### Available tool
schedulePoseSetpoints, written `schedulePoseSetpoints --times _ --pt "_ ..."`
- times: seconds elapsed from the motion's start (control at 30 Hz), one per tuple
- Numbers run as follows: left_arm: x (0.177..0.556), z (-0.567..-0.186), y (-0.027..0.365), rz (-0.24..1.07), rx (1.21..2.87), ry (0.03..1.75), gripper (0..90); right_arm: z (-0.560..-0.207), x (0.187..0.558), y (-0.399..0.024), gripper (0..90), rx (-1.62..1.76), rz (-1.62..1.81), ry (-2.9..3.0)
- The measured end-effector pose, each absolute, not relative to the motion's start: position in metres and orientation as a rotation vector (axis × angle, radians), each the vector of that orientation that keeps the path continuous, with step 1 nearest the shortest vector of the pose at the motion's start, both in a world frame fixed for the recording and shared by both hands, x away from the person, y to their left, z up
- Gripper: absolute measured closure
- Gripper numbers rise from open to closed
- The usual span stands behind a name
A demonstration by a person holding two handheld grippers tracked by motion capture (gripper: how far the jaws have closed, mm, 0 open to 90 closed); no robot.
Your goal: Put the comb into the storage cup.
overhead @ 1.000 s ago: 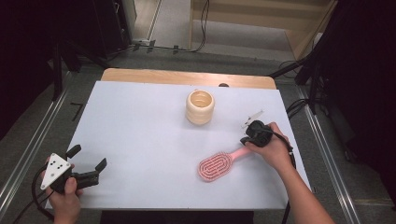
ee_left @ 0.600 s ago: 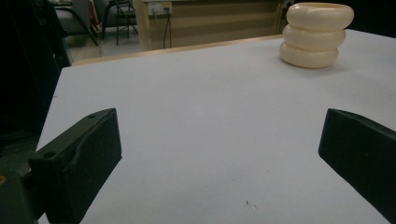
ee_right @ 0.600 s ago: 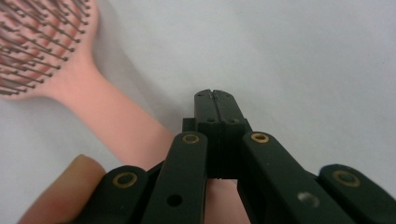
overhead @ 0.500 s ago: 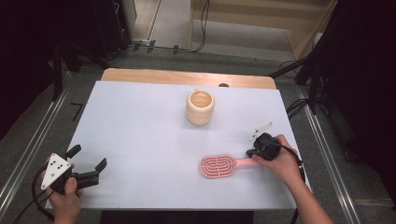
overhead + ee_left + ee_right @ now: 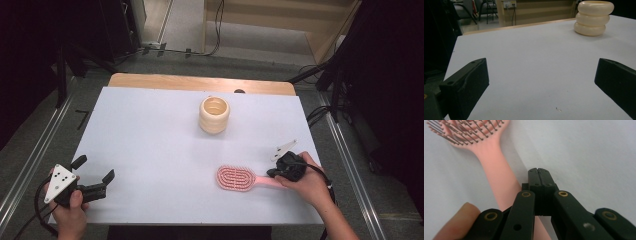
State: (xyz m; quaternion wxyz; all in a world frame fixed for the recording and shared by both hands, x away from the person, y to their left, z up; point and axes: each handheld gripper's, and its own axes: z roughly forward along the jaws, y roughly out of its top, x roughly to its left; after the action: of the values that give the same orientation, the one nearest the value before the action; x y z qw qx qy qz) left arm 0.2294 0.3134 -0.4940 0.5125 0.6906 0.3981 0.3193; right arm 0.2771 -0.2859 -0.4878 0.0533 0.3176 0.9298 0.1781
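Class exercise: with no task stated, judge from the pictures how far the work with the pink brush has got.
Done: the pink brush lies flat on the table, bristles up. In hand: the right gripper is shut beside its handle, not on it. Left: unclear; the cream cup stands untouched and the left gripper waits open.

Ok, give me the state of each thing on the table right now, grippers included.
Pink hairbrush: flat on the table, bristles up, handle toward the right gripper.
Cream cup: upright, looks empty.
Left gripper: open, holding nothing.
Right gripper: jaws shut together above the handle, gripping nothing.
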Motion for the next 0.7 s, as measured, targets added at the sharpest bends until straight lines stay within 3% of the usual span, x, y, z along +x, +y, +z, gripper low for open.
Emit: schedulePoseSetpoints --times 0.37,0.5,0.6,0.7 --pt "0.229 -0.494 0.313 0.766 1.665 0.956 0.0 -0.485 0.272 -0.283 88.1 0.9 0.538 2.868" --pt "0.229 -0.494 0.313 0.766 1.664 0.956 0.0 -0.479 0.273 -0.283 71.9 0.88 0.574 2.838" --pt "0.229 -0.494 0.313 0.766 1.664 0.956 0.0 -0.474 0.275 -0.282 51.1 0.912 0.611 2.814" --pt "0.229 -0.494 0.313 0.766 1.663 0.957 0.0 -0.469 0.277 -0.28 36.1 0.892 0.628 2.854"
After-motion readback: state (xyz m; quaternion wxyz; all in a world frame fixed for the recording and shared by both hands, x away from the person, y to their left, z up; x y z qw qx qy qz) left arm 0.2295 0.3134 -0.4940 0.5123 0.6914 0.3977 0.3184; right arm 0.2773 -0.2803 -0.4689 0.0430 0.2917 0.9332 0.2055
